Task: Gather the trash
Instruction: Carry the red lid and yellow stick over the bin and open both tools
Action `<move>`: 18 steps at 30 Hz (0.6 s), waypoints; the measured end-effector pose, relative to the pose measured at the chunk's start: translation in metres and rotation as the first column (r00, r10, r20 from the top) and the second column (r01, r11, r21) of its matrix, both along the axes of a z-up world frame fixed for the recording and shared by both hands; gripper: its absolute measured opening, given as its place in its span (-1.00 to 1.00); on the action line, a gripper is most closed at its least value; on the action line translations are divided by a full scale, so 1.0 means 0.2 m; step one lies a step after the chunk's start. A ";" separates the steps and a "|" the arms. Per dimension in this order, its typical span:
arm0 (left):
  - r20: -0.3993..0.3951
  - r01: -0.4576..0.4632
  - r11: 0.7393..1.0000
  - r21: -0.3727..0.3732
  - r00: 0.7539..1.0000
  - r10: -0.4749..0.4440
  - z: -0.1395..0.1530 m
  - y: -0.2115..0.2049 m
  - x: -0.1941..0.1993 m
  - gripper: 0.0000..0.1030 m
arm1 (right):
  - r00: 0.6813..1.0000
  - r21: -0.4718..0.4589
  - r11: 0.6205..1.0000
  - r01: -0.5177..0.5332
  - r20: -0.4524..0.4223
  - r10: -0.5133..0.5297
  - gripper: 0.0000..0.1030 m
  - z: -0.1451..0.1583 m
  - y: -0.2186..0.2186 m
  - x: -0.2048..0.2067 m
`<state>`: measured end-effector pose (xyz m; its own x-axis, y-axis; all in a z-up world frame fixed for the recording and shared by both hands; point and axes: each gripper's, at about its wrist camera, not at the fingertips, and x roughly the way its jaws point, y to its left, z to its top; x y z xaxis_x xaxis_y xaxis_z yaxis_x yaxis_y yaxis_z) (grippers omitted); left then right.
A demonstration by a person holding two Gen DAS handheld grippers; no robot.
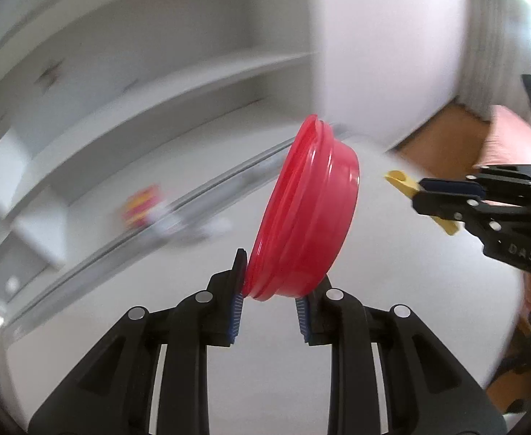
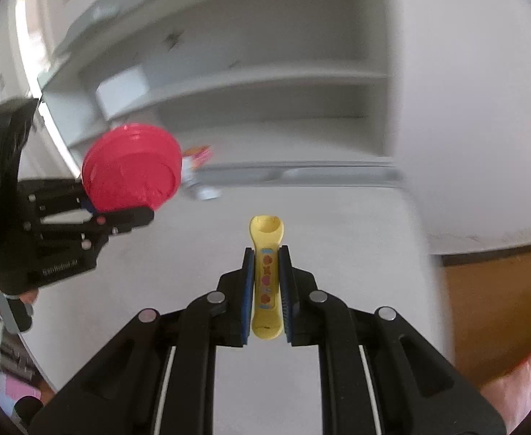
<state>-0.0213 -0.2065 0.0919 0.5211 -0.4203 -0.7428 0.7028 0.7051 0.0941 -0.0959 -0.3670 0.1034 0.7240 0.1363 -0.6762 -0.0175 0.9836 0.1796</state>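
Clamped in our left gripper by its rim, the red plastic bowl tilts clear of the white table, while our right gripper pinches a yellow spoon handle, both ready for binning.

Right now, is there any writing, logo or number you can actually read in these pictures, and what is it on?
"DAS": raised letters on the black body of the right gripper, seen from the left wrist view.
Raised lettering on the left gripper body: too blurred to read.
Yellow spoon-like piece: coloured shapes only, no legible words.
Red and yellow packet on the white counter: print too blurred.
Red plastic bowl: no text visible.
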 end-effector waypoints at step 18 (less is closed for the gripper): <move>-0.343 0.473 0.879 -0.061 0.817 -0.464 -0.68 -1.32 -1.25 -0.54 | 0.858 0.241 0.864 0.441 -0.396 -0.328 -0.73 -0.81 -1.27 -1.34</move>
<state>-0.2720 -0.4713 -0.0447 -0.0184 -0.5276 -0.8493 0.9388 0.2831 -0.1962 -0.3643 -0.6207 -0.0595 0.5031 0.1383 -0.8531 0.4664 0.7875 0.4028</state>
